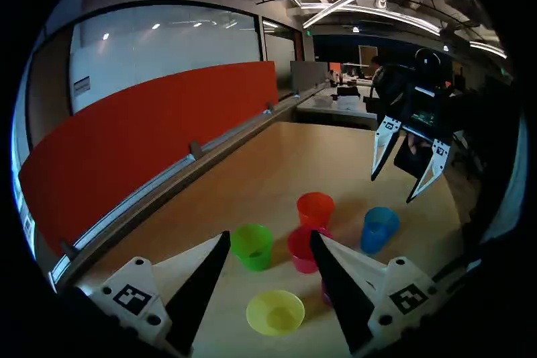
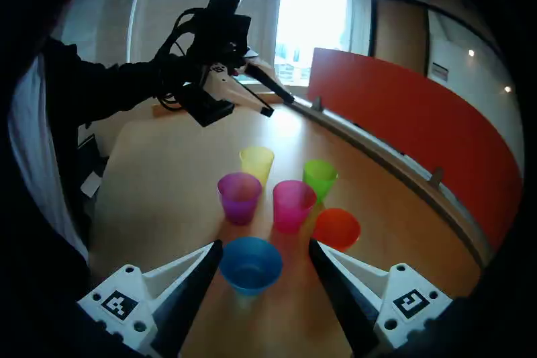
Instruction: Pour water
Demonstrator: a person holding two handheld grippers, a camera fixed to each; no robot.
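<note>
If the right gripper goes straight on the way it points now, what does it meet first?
Most likely the blue cup, standing on the table just ahead, between the open fingers of the right gripper. The pink cup stands behind it. Depth is unclear in this view.

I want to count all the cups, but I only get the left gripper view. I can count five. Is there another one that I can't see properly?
Observer: Yes, there's a sixth. In the right gripper view a purple cup stands on the table next to the pink cup.
Operator: Cool! Which cup is the other gripper looking at?
Observer: The blue cup. In the right gripper view it lines up between the open jaws of the right gripper, and they aren't touching it.
</note>
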